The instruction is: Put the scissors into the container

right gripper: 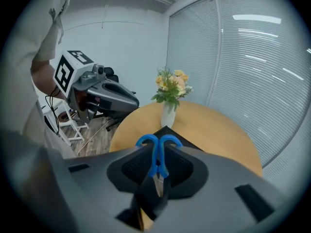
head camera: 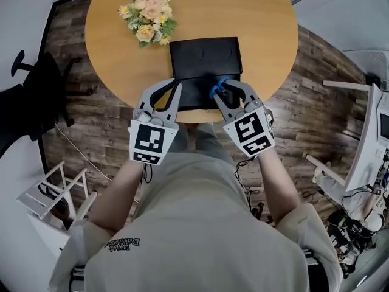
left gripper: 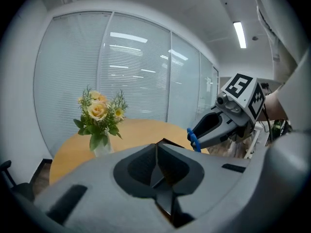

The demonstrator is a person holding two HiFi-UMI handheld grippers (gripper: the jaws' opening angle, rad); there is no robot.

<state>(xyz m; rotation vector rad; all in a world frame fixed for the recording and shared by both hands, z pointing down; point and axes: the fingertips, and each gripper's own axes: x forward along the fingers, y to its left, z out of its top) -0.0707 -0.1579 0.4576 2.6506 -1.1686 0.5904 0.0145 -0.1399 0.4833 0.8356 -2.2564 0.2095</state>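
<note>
Right gripper view: your right gripper (right gripper: 156,149) is clamped on the scissors (right gripper: 157,164), long axis along the jaws, blue handles leading. Container (head camera: 203,56) lies directly ahead, beneath the tips. Left gripper (head camera: 174,85) is closed on nothing at the container's near-left edge.

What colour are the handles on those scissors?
Bright blue. The blue-handled metal scissors, clamped in the right gripper, show best in the right gripper view.

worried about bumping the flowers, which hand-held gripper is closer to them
Left. The left hand-held gripper is at the container's left side, in line with the flowers; the right hand-held gripper, shut on the scissors, is farther right.
</note>
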